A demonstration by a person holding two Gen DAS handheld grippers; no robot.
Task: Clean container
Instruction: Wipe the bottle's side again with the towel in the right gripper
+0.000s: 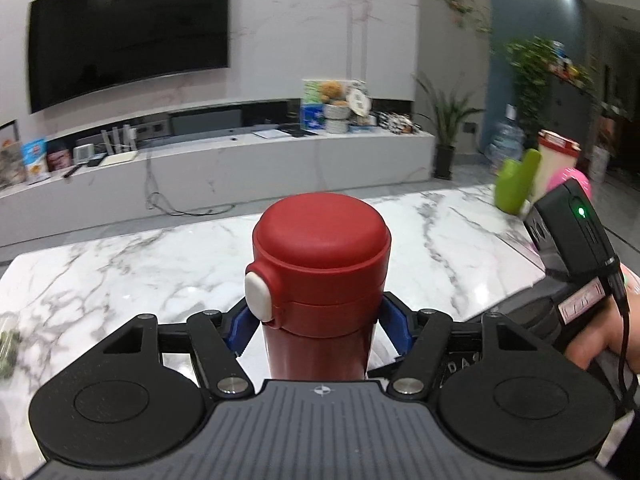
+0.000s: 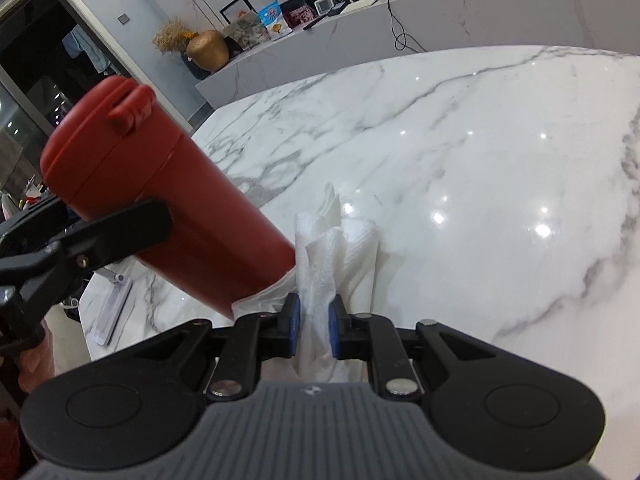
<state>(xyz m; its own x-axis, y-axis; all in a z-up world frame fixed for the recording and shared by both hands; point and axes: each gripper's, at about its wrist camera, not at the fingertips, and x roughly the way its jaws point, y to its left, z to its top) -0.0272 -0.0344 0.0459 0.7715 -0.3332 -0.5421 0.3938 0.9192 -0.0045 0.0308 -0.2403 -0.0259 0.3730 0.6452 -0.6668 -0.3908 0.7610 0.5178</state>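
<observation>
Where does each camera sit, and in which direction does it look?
Left wrist: behind the left gripper, facing the TV wall; its fingers clamp the red bottle; a hand shows at right.
Right wrist: behind the right gripper, looking down at the marble table, pinching a paper towel.
Shared: the bottle and the table.

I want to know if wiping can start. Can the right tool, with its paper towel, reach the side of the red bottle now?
Probably yes. The right tool is shut on the paper towel, which already meets the lower side of the red bottle that the left tool holds. Nothing stands between them.
</observation>
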